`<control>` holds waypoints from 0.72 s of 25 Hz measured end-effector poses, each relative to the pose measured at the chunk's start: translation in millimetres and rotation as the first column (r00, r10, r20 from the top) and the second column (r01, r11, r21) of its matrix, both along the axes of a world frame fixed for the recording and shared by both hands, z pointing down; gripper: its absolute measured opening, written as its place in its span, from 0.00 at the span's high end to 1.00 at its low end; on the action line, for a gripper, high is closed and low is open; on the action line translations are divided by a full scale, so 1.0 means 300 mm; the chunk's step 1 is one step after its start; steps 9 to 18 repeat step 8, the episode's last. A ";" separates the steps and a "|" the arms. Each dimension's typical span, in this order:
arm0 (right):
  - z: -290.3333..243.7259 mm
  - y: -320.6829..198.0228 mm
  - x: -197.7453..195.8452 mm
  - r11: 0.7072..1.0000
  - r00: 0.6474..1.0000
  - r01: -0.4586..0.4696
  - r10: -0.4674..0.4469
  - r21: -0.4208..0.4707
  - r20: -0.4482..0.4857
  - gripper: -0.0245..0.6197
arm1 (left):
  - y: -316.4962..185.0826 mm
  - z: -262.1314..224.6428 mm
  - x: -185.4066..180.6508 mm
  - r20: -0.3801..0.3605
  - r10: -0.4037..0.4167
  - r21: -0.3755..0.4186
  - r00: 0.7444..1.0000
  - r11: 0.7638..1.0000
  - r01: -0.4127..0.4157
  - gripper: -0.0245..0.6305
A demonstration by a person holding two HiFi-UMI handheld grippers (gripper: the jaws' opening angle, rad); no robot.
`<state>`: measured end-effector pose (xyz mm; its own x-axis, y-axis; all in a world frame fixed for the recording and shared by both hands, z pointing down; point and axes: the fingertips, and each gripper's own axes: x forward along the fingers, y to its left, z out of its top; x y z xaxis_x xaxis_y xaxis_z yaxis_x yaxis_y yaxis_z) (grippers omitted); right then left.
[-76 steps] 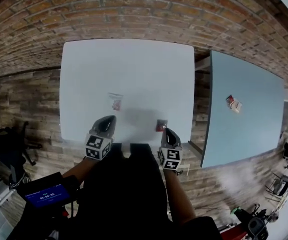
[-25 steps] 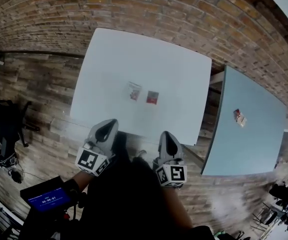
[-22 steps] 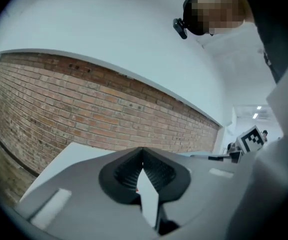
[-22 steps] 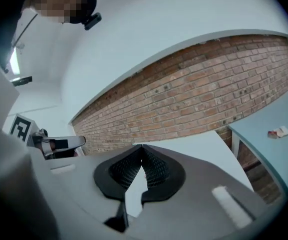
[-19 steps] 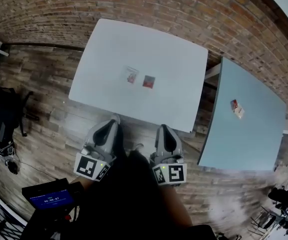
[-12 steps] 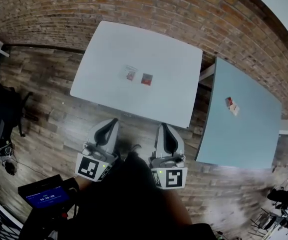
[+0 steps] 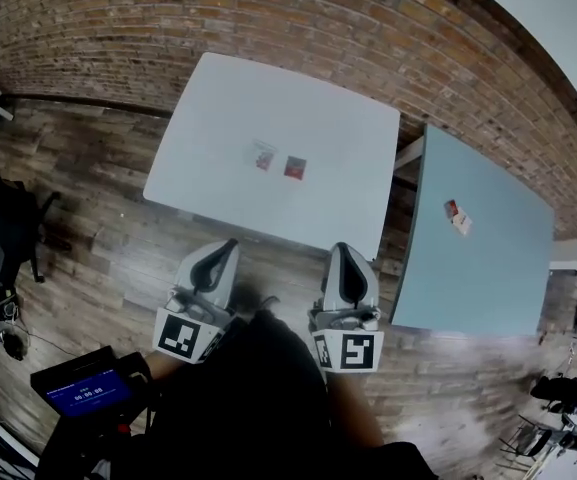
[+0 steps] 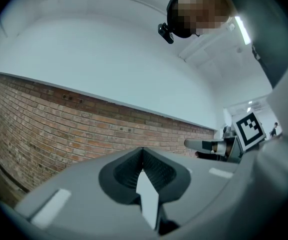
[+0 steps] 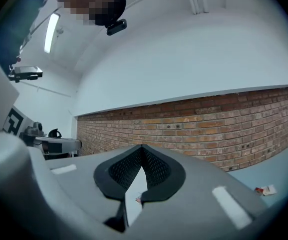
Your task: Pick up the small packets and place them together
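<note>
Two small packets lie side by side near the middle of the white table: a pale clear one and a red one just to its right. Both grippers hang over the wooden floor, short of the table's near edge. My left gripper is shut with nothing in it; its own view points at the brick wall. My right gripper is shut and empty too. A speck of the red packet shows through the slit below its jaws.
A blue-grey table stands to the right with another red-and-white packet on it, also seen in the right gripper view. A brick wall runs behind both tables. An office chair stands at the left.
Three seconds ago the red packet lay at the table's front edge by the right gripper; now it sits beside the clear one. Both grippers have drawn back off the table over the floor.
</note>
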<state>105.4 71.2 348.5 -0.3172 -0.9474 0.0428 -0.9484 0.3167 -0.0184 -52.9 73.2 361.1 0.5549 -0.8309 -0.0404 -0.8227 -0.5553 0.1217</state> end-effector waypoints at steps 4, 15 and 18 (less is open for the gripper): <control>0.017 0.010 -0.001 1.000 1.000 -0.006 0.006 -0.005 0.004 0.96 | 0.003 0.015 -0.015 -0.019 -0.010 -0.008 1.000 1.000 0.009 0.96; 0.014 -0.015 -0.065 1.000 1.000 -0.011 0.011 -0.001 0.016 0.96 | -0.030 0.018 -0.085 -0.004 -0.005 -0.003 1.000 1.000 0.005 0.96; 0.014 -0.015 -0.065 1.000 1.000 -0.011 0.011 -0.001 0.016 0.96 | -0.030 0.018 -0.085 -0.004 -0.005 -0.003 1.000 1.000 0.005 0.96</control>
